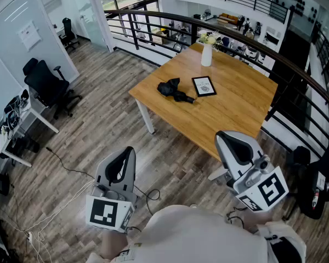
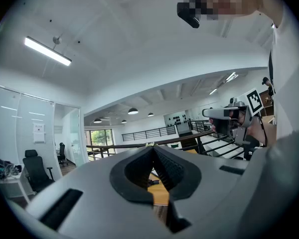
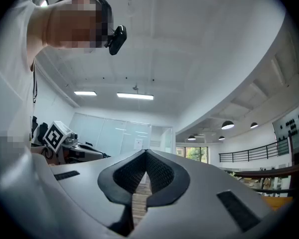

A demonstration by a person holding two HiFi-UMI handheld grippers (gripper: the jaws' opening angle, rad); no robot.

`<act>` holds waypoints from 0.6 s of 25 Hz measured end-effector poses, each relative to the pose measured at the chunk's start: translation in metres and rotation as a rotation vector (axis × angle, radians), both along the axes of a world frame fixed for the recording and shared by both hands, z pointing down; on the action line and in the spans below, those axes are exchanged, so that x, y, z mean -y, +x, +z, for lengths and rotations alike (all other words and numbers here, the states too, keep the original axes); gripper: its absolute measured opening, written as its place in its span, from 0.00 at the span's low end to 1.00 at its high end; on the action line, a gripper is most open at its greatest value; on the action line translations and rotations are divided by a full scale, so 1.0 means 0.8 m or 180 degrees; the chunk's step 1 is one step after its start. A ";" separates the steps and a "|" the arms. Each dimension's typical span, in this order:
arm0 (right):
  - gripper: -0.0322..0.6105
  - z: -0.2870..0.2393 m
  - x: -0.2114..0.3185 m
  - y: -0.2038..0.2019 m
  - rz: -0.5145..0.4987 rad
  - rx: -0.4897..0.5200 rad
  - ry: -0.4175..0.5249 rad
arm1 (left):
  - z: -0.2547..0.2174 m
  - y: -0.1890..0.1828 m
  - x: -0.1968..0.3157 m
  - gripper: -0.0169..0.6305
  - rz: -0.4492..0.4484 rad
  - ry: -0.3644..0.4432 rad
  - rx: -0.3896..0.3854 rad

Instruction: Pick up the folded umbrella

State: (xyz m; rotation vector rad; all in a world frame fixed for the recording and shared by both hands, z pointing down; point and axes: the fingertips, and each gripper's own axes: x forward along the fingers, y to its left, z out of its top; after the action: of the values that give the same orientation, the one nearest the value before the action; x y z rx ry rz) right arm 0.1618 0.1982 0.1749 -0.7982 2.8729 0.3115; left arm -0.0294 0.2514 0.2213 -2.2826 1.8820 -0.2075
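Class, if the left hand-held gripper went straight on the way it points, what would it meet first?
Nothing close: open air ahead of the left hand-held gripper, then probably the table near the umbrella; depth unclear.

left claw, right claw: closed, empty

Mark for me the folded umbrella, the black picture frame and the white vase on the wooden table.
folded umbrella (image 1: 172, 90), head view, middle of its black bundled fabric.
black picture frame (image 1: 204, 86), head view, centre of its pale face.
white vase (image 1: 206, 58), head view, middle of its body.
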 end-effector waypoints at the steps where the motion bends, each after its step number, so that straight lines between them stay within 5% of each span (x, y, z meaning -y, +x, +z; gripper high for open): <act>1: 0.09 0.003 0.000 0.002 -0.0003 -0.0005 -0.0002 | 0.002 0.003 0.000 0.05 0.0003 0.0000 0.0006; 15: 0.09 0.018 0.010 0.067 -0.0090 0.0152 -0.0194 | 0.002 0.073 0.007 0.05 0.0032 -0.0076 0.0130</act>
State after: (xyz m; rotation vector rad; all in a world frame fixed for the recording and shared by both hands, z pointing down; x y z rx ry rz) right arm 0.2156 0.1902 0.1890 -0.7636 2.8587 0.1997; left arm 0.0291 0.2454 0.2226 -2.2845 1.8578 -0.2746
